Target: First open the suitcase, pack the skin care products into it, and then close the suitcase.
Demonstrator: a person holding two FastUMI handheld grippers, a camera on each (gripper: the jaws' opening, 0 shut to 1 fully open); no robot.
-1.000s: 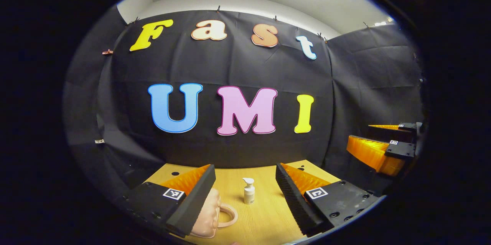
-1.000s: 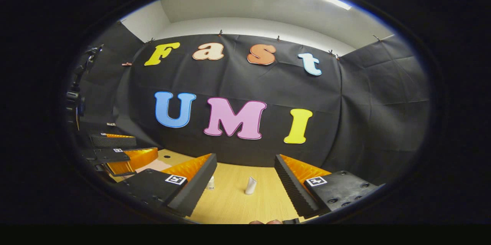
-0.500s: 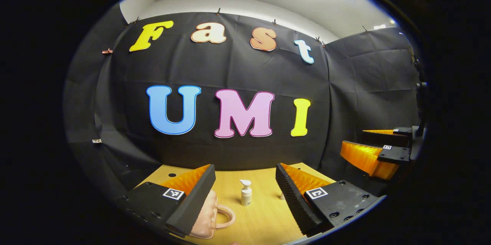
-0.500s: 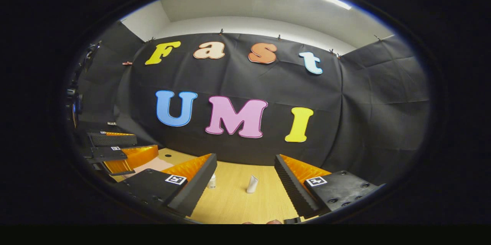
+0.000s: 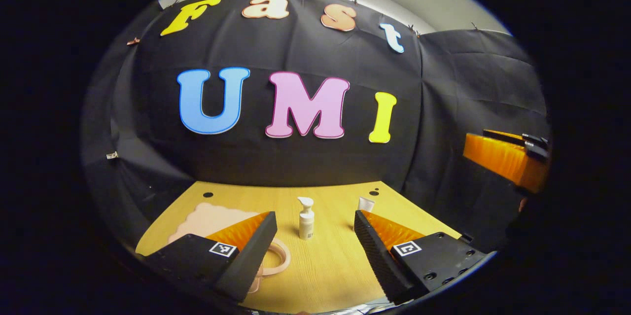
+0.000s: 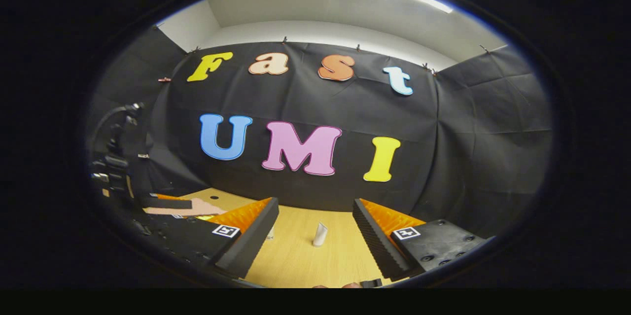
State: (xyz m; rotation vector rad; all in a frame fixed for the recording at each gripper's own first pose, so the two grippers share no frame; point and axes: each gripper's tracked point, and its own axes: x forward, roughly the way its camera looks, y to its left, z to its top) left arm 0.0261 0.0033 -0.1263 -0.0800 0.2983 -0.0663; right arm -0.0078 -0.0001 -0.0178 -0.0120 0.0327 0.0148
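Suitcase (image 5: 207,219) is seen flat and closed on the table (image 5: 335,275), low-left under the left gripper (image 5: 315,251) — nearer than the right gripper (image 6: 315,246). Both sets of jaws are held apart, empty. Pump bottle (image 5: 306,218) stands dead ahead.

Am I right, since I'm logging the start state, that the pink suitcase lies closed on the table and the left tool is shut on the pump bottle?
Not quite. The left tool is open and holds nothing; the pump bottle stands free on the table beyond its fingers, as the left gripper view shows. The pink suitcase does lie closed on the table.
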